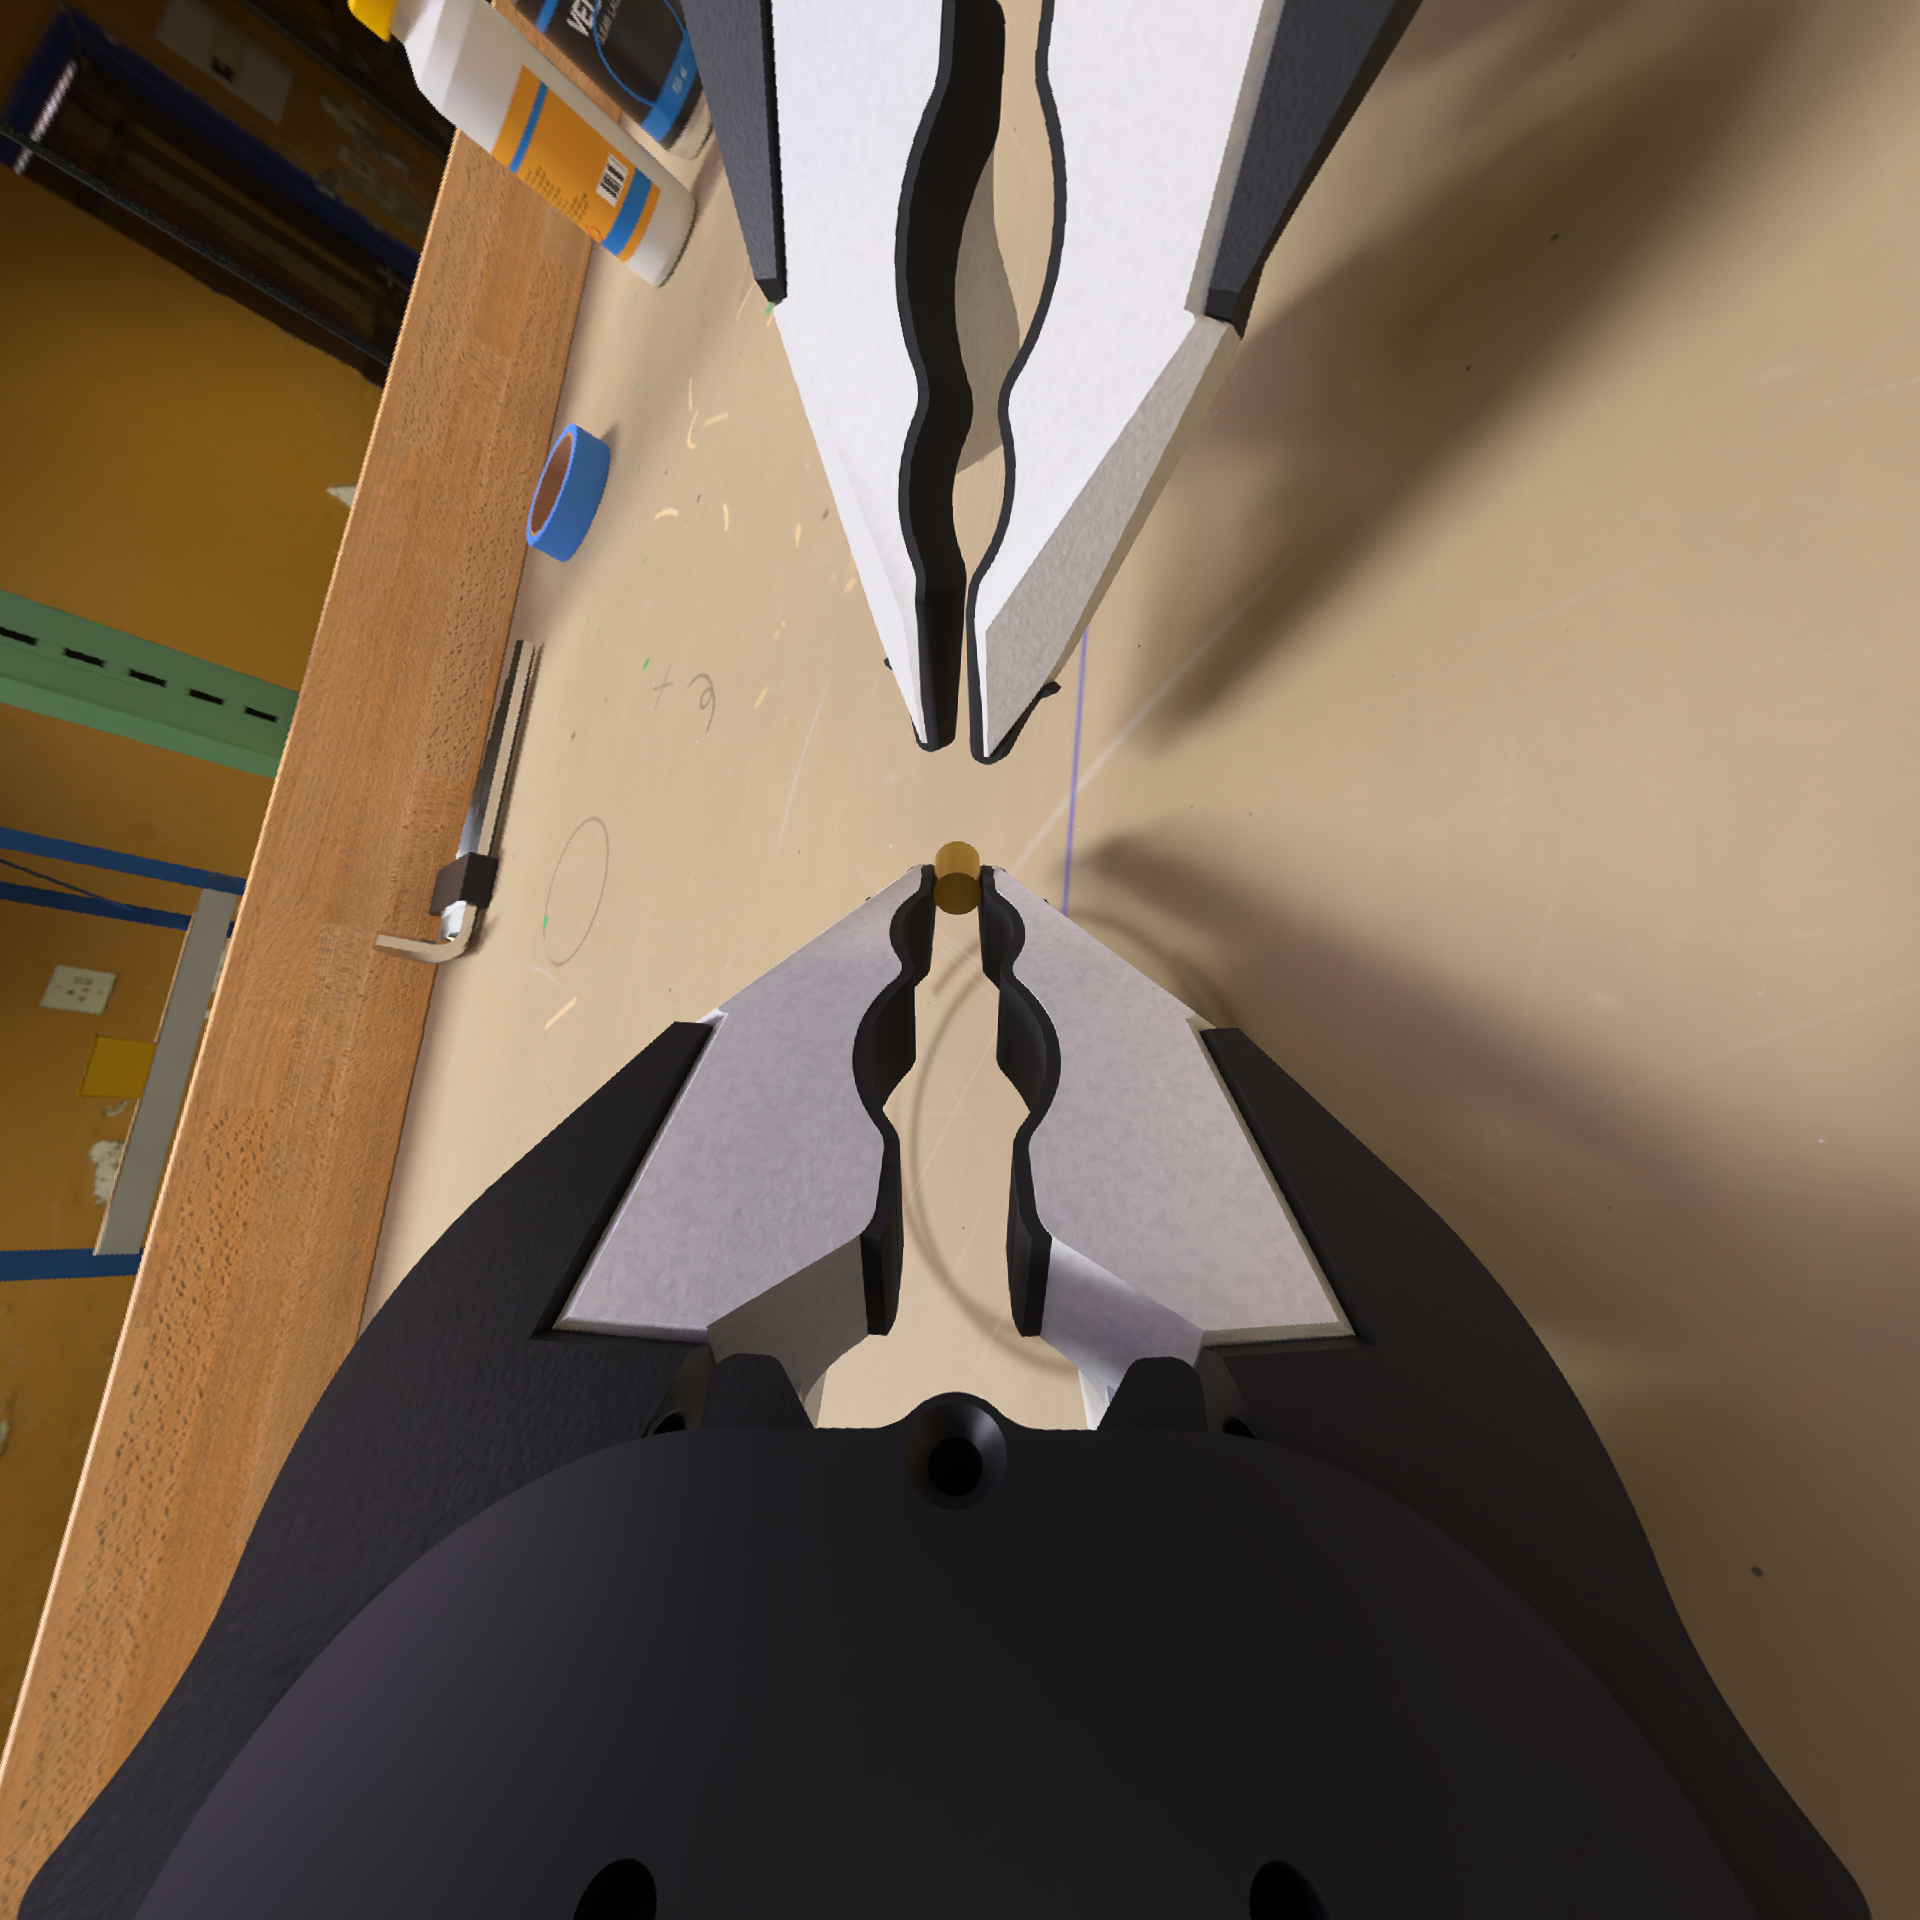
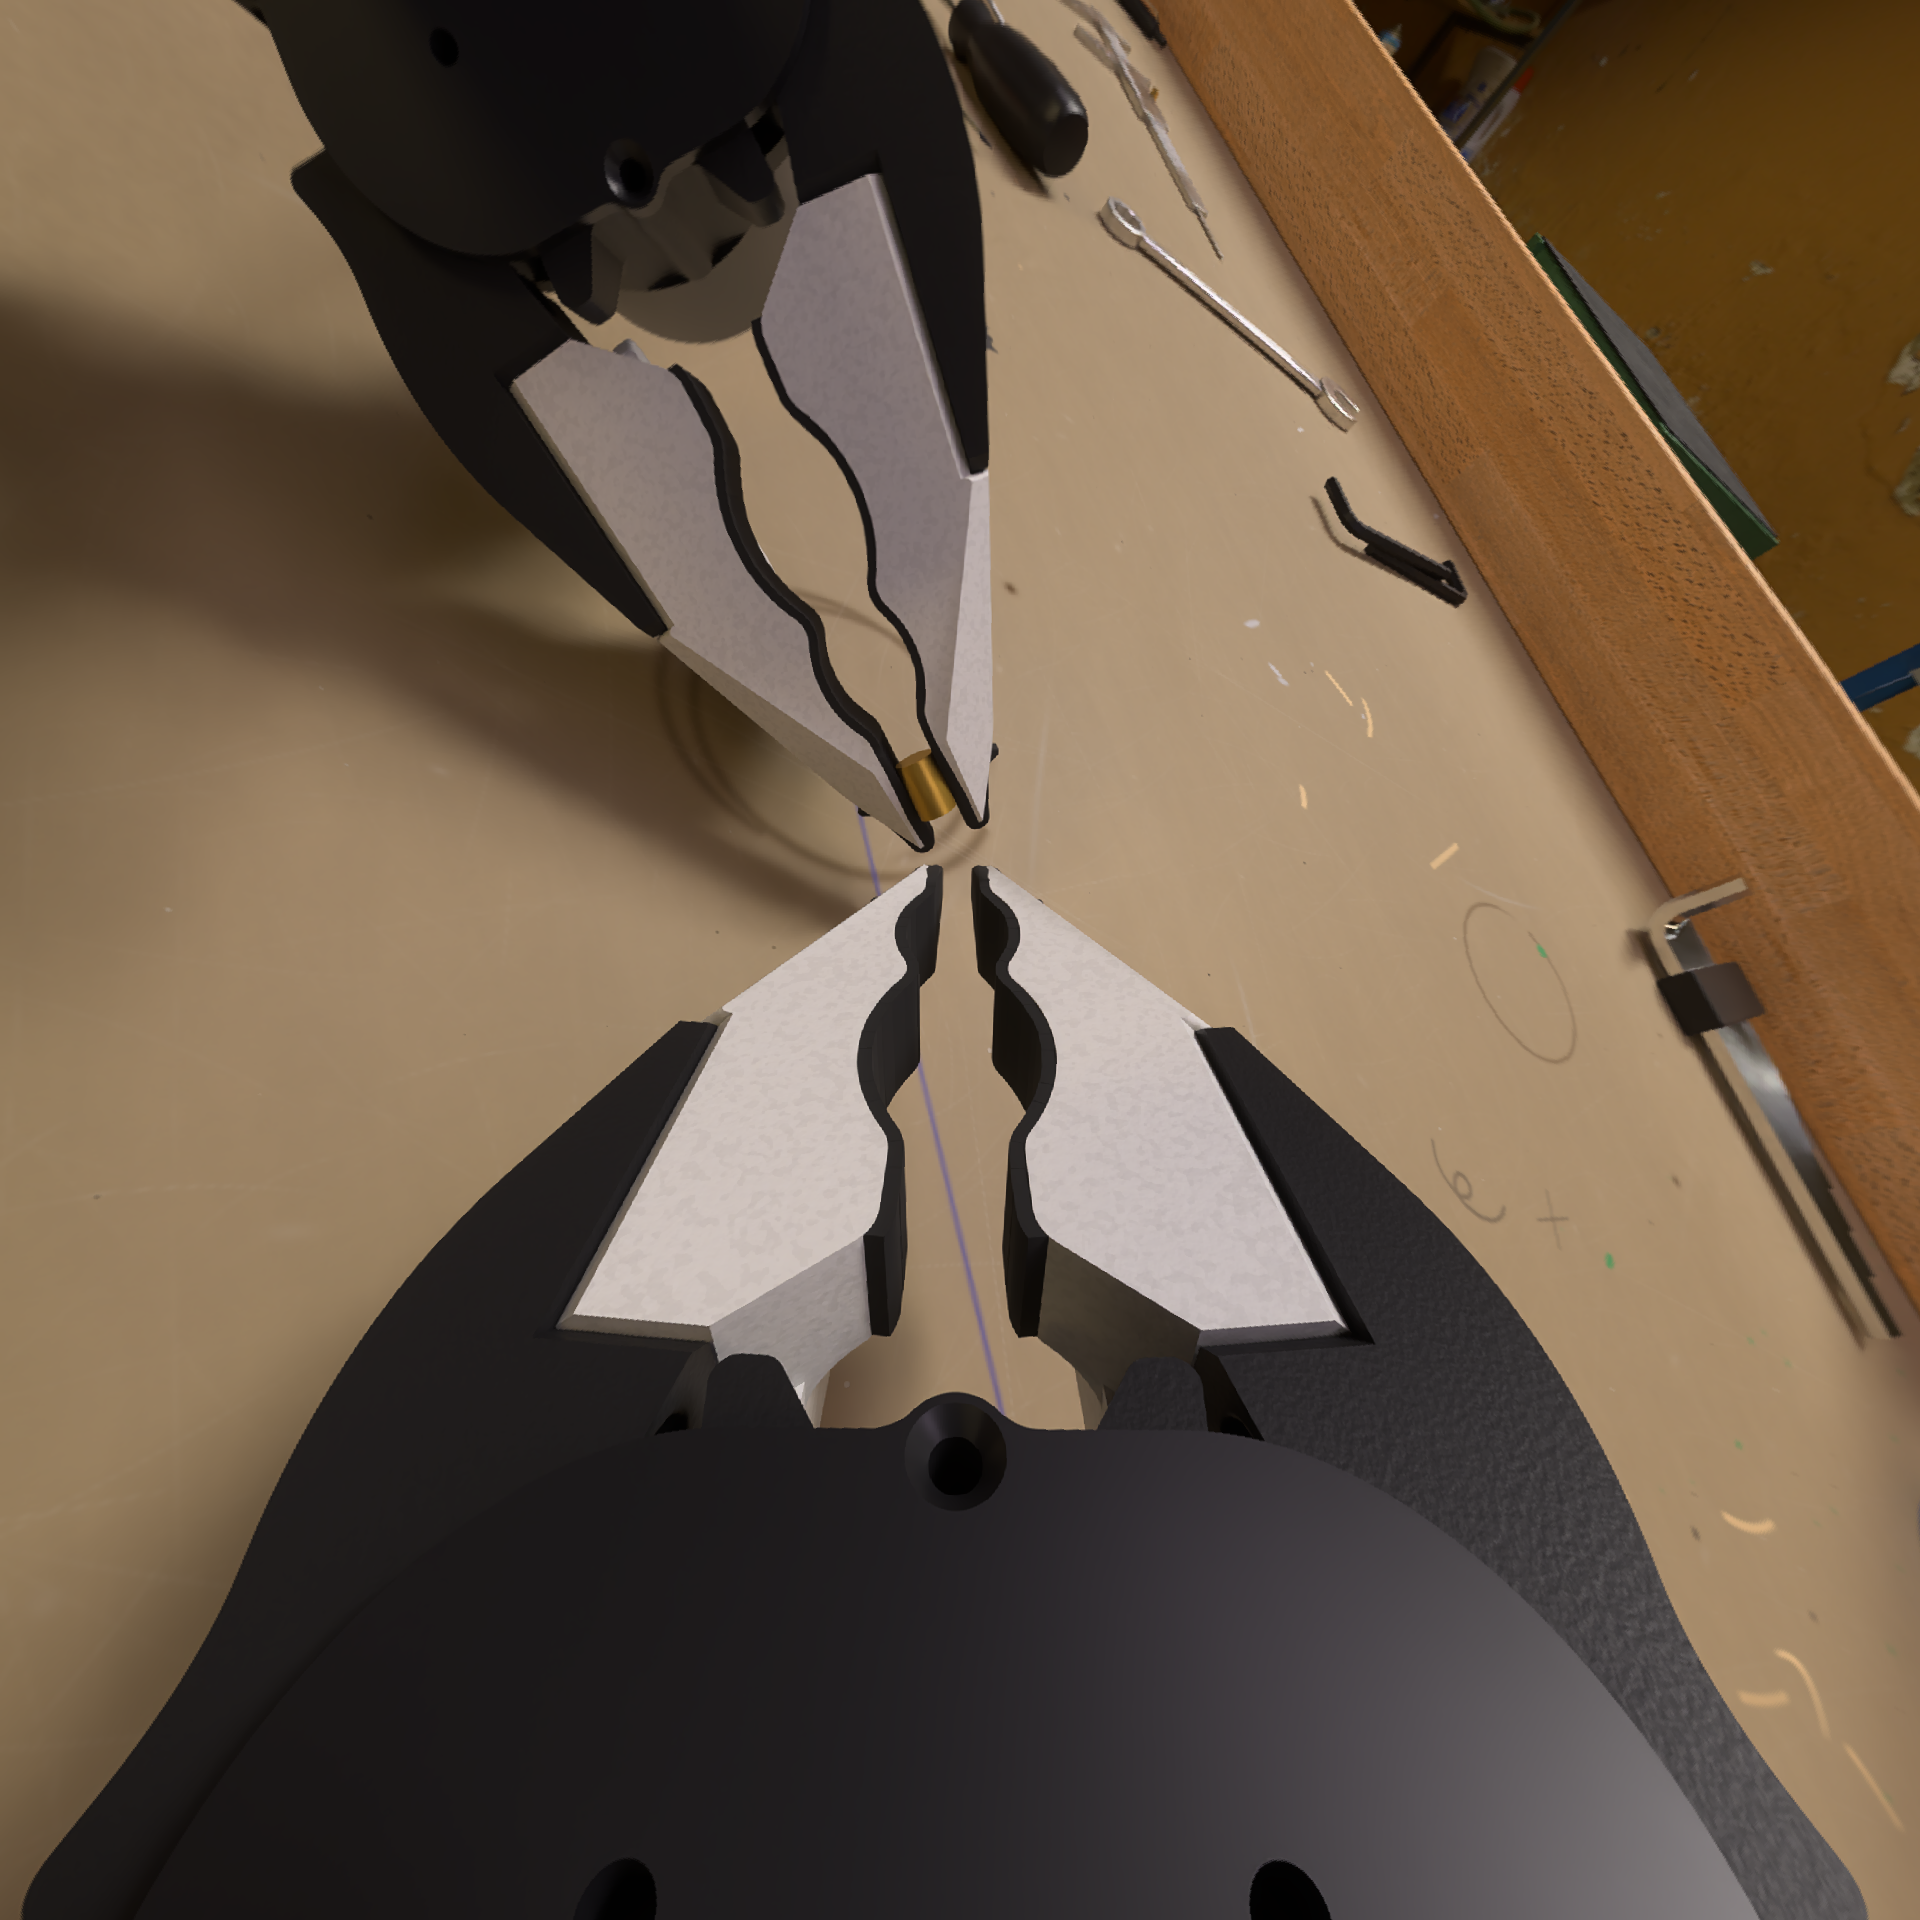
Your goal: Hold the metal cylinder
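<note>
The metal cylinder (image 1: pixel 956 891) is a small brass-coloured peg. My left gripper (image 1: pixel 954 883) is shut on it at the very fingertips, above the tan tabletop (image 1: pixel 1455 935). In the right wrist view the cylinder (image 2: pixel 928 795) sits between the left gripper's (image 2: pixel 940 826) tips. My right gripper (image 2: pixel 954 878) faces it tip to tip, a short gap away, with nothing between its fingers. Its jaws are closed to a narrow slit. It also shows in the left wrist view (image 1: pixel 954 746), pointing at the cylinder's free end.
A raised wooden border (image 2: pixel 1558 520) runs along the table's edge. Near it lie a blue tape roll (image 1: pixel 566 506), a white bottle (image 1: pixel 582 177), an Allen key (image 1: pixel 436 940), a wrench (image 2: pixel 1231 312), a black-handled screwdriver (image 2: pixel 1023 94) and a black clip (image 2: pixel 1392 545).
</note>
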Controlling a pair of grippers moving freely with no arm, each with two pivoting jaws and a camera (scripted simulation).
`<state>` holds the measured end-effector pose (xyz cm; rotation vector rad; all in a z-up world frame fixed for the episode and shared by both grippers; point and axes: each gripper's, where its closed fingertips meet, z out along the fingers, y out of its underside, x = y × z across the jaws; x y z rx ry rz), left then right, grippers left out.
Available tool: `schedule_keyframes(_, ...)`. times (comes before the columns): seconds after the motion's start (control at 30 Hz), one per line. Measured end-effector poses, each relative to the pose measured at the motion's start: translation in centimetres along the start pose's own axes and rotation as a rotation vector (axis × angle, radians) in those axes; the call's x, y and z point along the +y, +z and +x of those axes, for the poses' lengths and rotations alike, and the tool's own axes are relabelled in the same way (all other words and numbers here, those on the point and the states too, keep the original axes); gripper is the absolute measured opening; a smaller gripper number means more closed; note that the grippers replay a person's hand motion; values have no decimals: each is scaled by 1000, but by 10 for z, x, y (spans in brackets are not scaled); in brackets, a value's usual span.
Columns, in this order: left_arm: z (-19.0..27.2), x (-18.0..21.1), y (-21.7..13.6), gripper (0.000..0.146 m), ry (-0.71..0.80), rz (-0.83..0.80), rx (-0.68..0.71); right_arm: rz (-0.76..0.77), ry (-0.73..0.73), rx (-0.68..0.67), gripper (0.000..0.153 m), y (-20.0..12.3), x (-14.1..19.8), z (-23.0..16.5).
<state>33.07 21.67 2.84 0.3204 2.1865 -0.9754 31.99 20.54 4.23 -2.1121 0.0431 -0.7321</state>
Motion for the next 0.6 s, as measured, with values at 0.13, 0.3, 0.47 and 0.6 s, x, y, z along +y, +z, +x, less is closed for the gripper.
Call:
schedule_keyframes(0.13, -3, 6, 4, 7, 31, -58, -34, -68, -62, 67, 5, 5, 3, 2)
schedule_keyframes(0.3, -7, 13, 6, 7, 48, -116, -71, -175, -184, 201, 5, 13, 5, 7)
schedule_keyframes(0.47, -10, 9, 4, 7, 65, -98, -93, -145, -136, 196, 5, 12, 3, 9)
schedule_keyframes(0.6, -7, 6, 5, 7, 91, -78, -86, -99, -36, 124, 5, 9, 2, 6)
